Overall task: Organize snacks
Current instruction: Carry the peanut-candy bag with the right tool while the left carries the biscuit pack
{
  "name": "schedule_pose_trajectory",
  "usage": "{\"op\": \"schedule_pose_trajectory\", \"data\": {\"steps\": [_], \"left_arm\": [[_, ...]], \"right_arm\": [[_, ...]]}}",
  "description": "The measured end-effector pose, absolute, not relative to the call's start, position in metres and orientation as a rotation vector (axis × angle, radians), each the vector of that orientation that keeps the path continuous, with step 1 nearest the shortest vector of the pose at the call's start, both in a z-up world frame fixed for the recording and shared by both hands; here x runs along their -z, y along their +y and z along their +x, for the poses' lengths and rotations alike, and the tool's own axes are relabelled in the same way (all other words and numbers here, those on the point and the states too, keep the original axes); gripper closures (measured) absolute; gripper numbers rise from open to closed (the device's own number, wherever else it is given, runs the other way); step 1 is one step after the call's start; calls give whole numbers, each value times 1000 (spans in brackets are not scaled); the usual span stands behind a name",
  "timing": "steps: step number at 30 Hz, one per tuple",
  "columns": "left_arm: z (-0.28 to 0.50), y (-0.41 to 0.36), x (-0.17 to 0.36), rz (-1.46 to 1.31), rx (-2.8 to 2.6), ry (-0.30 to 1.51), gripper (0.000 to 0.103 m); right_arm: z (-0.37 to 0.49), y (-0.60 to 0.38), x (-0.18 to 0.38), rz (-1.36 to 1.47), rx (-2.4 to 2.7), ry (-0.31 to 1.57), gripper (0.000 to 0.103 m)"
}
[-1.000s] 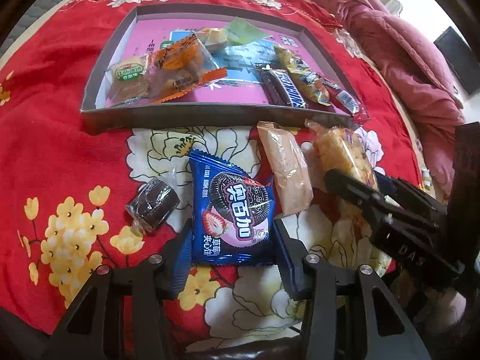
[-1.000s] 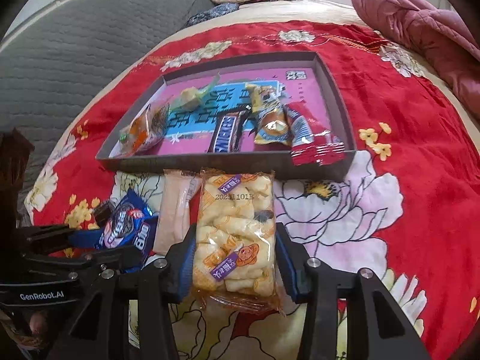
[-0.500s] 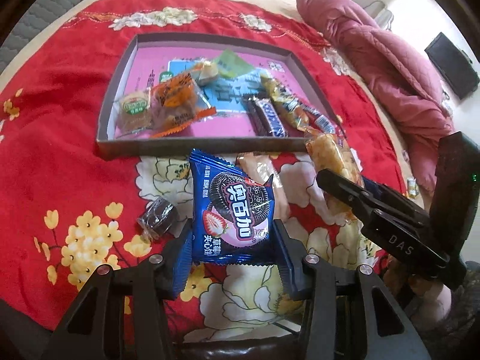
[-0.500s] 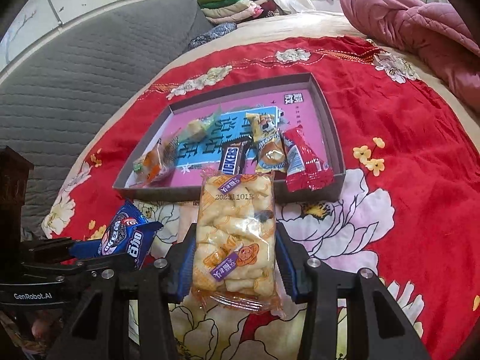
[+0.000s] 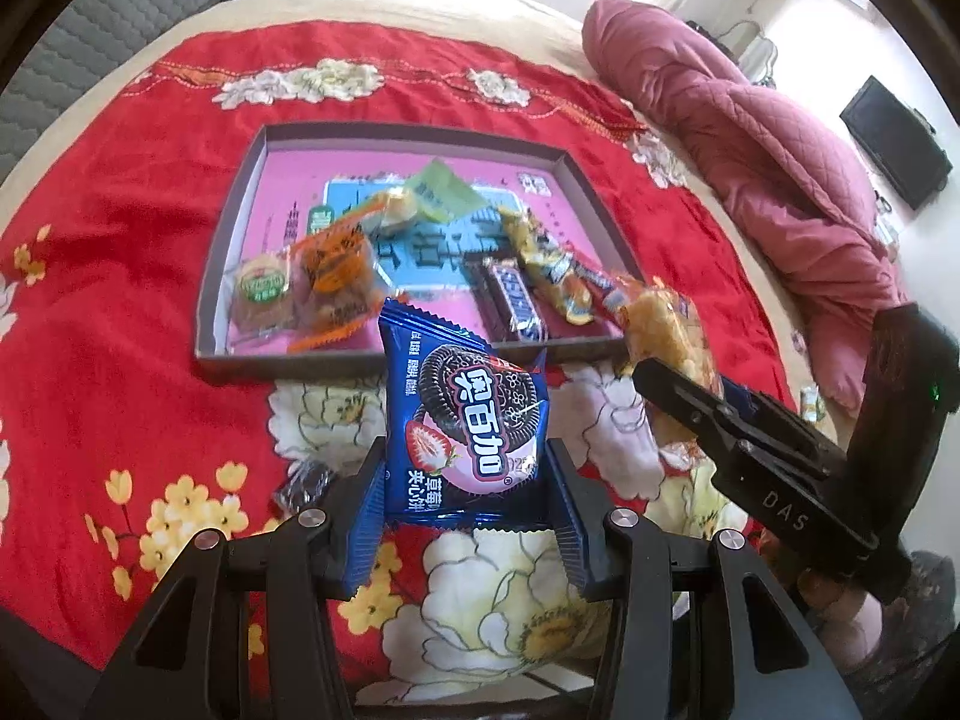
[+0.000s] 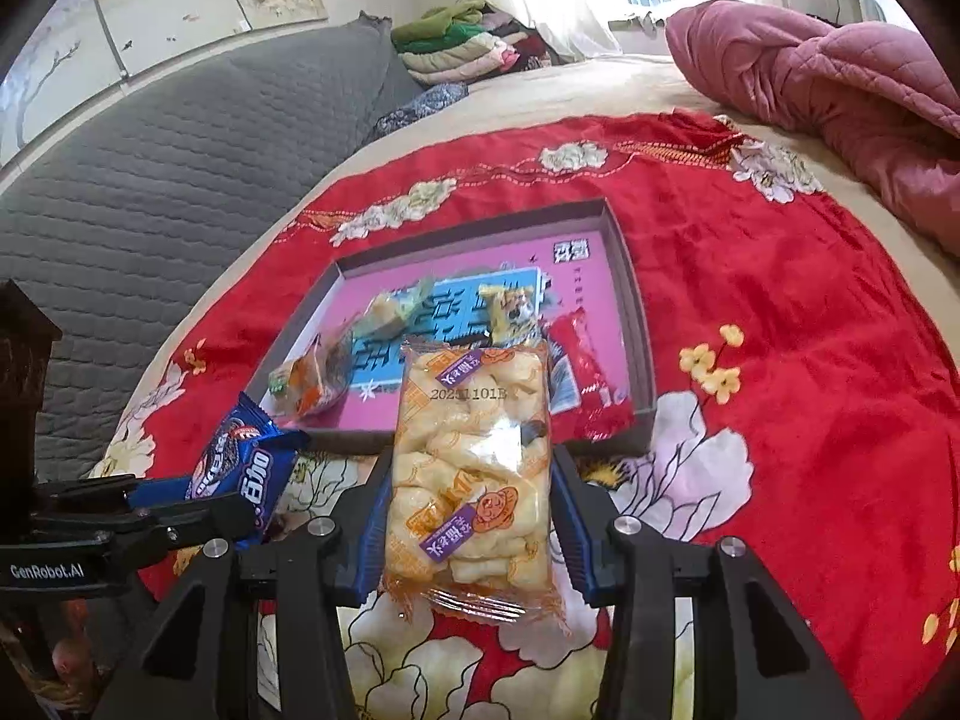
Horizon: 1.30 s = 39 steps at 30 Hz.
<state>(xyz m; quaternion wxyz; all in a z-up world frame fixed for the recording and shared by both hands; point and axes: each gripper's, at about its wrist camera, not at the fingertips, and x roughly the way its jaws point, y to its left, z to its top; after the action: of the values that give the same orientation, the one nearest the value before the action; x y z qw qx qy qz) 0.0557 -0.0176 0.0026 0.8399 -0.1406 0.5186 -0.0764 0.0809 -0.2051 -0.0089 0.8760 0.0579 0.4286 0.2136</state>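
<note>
Left gripper pinching blue Oreo-style cookie packet by its lower sides, both blue pads pressed on wrapper, packet upright and clear of red floral blanket. Right gripper pinching clear bag of puffed rice crackers the same way, pads on both long edges, bottom seam hanging below fingers, bag off the cloth. Both held items near side of shallow pink-lined box, neither inside. From left wrist view: right gripper to the right, cracker bag sticking out beyond its tip, roughly over box's near right corner. From right wrist view: left gripper low at left with cookie packet poking forward, just short of box's near wall. Already in box: round green-label cake and orange-wrapped cake at near left, pale green packet toward far middle, Snickers bar and yellow wrapper at right, red packet against right wall. Small dark wrapped snack loose on blanket, just left of left gripper's fingers, partly hidden. Pink quilt bunched at far right, grey quilted headboard at left, folded clothes stacked far back.
</note>
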Motion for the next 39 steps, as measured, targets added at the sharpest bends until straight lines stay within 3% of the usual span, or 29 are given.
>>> {"op": "schedule_pose_trajectory", "data": {"steps": [15, 39], "left_arm": [[83, -19, -23, -290, 141, 1022, 53], [137, -17, 14, -293, 94, 1059, 53]], "right_arm": [[91, -217, -3, 116, -417, 825, 56], [140, -194, 35, 11, -386, 883, 56]]}}
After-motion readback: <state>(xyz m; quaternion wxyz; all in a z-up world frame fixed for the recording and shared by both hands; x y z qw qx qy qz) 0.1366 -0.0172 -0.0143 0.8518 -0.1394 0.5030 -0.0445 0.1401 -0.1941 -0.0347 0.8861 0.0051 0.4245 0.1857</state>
